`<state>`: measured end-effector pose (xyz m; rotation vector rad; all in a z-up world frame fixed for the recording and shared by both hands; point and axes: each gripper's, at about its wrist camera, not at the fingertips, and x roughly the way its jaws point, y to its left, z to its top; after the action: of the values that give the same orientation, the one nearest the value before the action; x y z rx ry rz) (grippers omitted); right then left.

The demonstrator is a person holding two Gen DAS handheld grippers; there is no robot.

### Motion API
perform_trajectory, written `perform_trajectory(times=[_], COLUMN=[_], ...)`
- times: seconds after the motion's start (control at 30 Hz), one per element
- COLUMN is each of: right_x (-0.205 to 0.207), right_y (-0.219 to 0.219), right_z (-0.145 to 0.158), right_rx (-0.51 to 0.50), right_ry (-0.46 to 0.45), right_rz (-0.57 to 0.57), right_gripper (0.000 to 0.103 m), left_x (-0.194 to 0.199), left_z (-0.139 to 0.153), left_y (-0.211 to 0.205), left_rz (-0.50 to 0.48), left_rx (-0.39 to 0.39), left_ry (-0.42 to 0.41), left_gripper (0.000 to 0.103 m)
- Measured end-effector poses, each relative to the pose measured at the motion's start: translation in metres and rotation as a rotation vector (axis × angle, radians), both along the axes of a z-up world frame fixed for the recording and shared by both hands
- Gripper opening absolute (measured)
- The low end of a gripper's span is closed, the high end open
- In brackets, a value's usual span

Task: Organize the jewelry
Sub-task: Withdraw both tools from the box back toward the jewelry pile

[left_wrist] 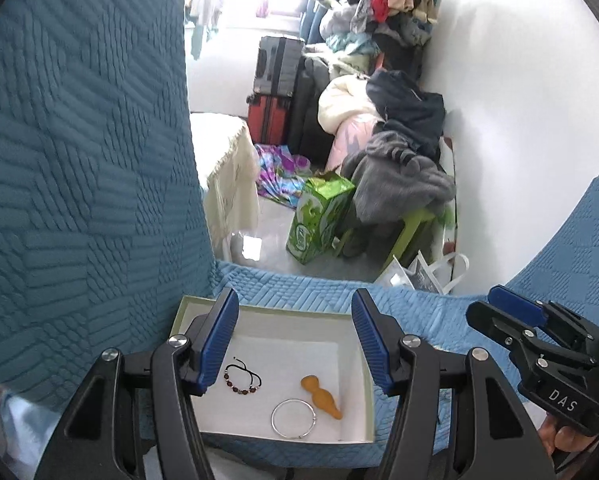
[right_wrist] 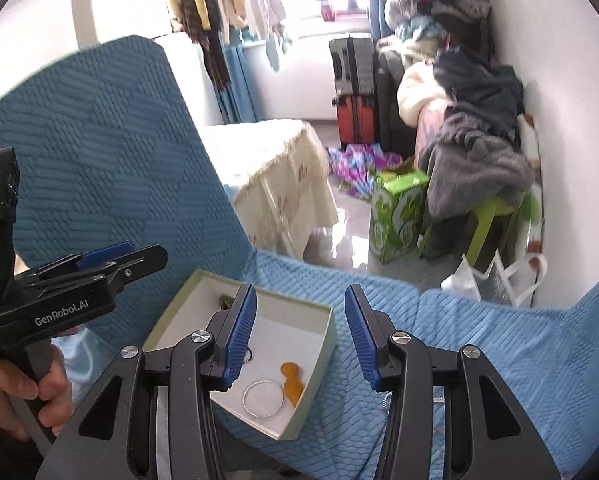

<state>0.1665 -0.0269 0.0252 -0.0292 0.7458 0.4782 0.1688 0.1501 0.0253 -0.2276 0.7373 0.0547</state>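
Observation:
A shallow white box with pale green walls lies on the blue quilted seat. In it are a beaded cord bracelet, a silver bangle and an orange pendant. My left gripper is open and empty above the box. The right gripper shows at the right of the left wrist view. In the right wrist view the box, bangle and pendant lie lower left of my open, empty right gripper. The left gripper is at the left.
A blue quilted backrest rises at the left. Beyond the seat edge are a green carton, a green stool with clothes, suitcases, a cloth-covered table and a white bag.

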Motion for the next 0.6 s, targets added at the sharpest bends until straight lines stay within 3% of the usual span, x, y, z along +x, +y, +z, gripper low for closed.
perform_trajectory(times=[0.3, 0.6], right_x=[-0.013, -0.029], right_y=[-0.042, -0.095], right_z=[0.038, 0.043], right_rx=[0.036, 0.04], right_ry=[-0.079, -0.12], right_rz=[-0.024, -0.095], right_gripper=[0.045, 0.047], left_x=[-0.017, -0.024], left_z=[0.053, 0.057], left_y=[-0.052, -0.104], left_rz=[-0.038, -0.109], left_rx=[0.02, 0.01], left_ry=[-0.083, -0.105], left_gripper=[0.059, 0.059])
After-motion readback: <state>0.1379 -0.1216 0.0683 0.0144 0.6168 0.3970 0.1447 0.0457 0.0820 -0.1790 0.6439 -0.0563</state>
